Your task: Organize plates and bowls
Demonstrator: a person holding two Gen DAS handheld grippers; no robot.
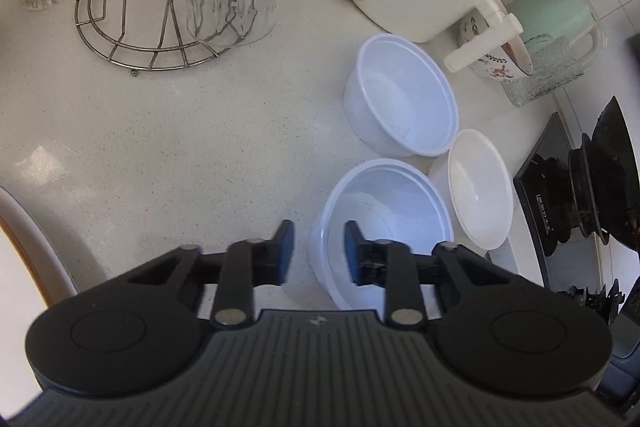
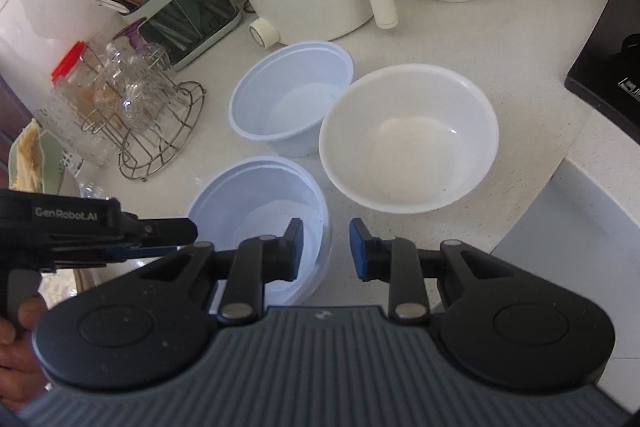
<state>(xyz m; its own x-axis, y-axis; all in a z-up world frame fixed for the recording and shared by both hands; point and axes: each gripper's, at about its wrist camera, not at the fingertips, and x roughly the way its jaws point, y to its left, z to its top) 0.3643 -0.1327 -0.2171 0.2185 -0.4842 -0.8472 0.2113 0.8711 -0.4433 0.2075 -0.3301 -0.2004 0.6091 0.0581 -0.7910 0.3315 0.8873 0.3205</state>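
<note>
left wrist view: the left gripper (image 1: 319, 249) straddles the near rim of the nearest bluish bowl (image 1: 394, 203) on the counter (image 1: 180, 131), jaws narrowly apart; whether the pads press the rim i cannot tell. a second bluish bowl (image 1: 404, 95) and a white bowl (image 1: 480, 187) sit just beyond.

right wrist view: the right gripper (image 2: 325, 247) hangs empty, jaws slightly apart, beside that nearest bowl's right rim.

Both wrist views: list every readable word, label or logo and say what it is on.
"GenRobot.AI": side of the left hand-held gripper, seen in the right wrist view.
White lettering on the black stove panel: too blurred to read.
Small emblem on the right hand-held gripper body: no letters legible.
</note>
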